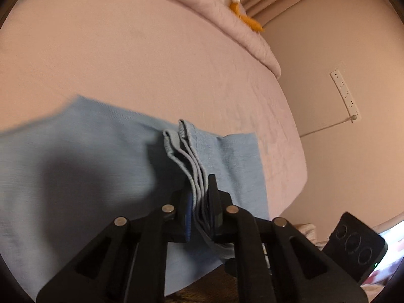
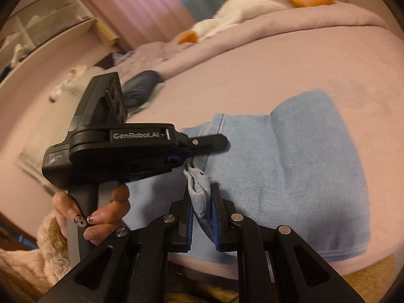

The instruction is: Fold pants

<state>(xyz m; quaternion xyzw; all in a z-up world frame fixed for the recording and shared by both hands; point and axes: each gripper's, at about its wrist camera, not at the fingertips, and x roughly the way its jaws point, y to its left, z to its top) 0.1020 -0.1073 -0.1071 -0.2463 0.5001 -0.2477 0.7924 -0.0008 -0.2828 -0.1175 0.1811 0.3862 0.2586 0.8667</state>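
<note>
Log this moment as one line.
left gripper: shut on hem layers | right gripper: shut on hem | light blue pants: part-folded on pink bed sheet

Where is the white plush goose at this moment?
In the right wrist view the white plush goose lies at the top, on the bunched pink blanket at the far side of the bed, well beyond the blue pants.

Pants (image 1: 75, 166) – left part motion-blurred in left wrist view, cut off at frame edge. Hems vanish between left gripper (image 1: 202, 202) fingers. In right wrist view the shelf (image 2: 45, 25) contents are too blurred to identify – hand (image 2: 93, 212) partly hidden behind the handle.
</note>
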